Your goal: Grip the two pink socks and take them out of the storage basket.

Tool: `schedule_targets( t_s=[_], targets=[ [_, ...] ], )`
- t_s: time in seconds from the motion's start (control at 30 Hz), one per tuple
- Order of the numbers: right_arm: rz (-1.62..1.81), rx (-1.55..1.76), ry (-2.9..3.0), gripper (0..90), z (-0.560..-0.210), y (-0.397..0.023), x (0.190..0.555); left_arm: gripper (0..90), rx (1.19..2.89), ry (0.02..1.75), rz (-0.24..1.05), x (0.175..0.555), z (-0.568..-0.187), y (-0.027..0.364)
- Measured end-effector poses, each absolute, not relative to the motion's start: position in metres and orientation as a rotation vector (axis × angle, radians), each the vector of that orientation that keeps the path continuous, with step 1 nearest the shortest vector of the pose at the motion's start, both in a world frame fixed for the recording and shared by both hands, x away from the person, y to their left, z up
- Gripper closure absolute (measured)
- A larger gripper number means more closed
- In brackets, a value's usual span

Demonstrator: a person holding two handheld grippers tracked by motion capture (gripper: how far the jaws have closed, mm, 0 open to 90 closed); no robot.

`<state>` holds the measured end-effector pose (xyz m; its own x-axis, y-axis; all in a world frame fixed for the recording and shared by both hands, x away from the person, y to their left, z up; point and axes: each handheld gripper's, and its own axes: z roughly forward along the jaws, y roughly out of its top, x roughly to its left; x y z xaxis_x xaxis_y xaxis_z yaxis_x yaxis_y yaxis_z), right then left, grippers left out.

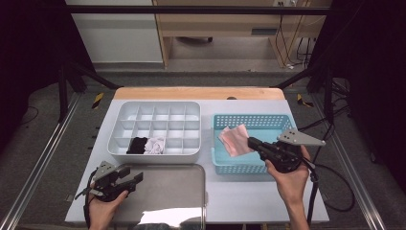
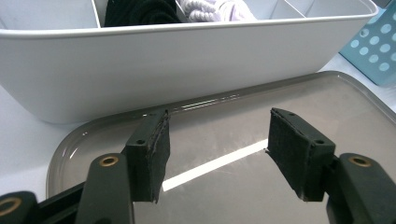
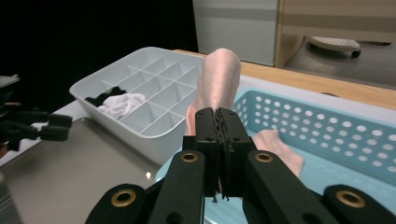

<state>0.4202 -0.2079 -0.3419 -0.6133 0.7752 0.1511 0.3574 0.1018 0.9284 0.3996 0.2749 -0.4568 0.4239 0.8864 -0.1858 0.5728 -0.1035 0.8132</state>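
**Pink cloth lifted out of the blue basket, heading for the divided box**

Nearest me, my left gripper (image 1: 128, 178) hovers over the flat grey metal tray (image 1: 186, 191) with its jaws spread wide and nothing between them; in the left gripper view both pads hang above bare tray. I keep it parked there, out of the way.

My right gripper (image 1: 252, 142) is clamped tight on the soft pink cloth (image 1: 234, 139), pinching one edge while the rest droops over the light blue perforated plastic basket (image 1: 268, 120). In the right gripper view the fabric rises past the closed jaws and part of it rests on the basket floor.

I judge the step to be carrying this piece across to the white plastic compartment organiser (image 1: 125, 110). Its front row already holds a rolled black sock (image 1: 137, 145) and a white-lilac one (image 1: 155, 145) side by side. I should lift until the trailing end clears the basket rim, hold the pinch firm, and aim for a free cell beside them.
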Motion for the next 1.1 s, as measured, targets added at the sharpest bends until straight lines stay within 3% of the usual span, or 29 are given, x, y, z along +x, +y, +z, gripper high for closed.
schedule_targets(
  t_s=[0.5, 1.1],
  targets=[
    [1.579, 1.068, 2.169, 88.2, -0.361, -0.199, 0.379, 38.1, 1.791, 1.254, 0.447, 0.398, -0.455, 0.274],
    [1.433, 1.230, 2.348, 88.0, -0.432, -0.198, 0.365, 43.1, 1.788, 1.256, 0.465, 0.397, -0.453, 0.275]
  ],
)
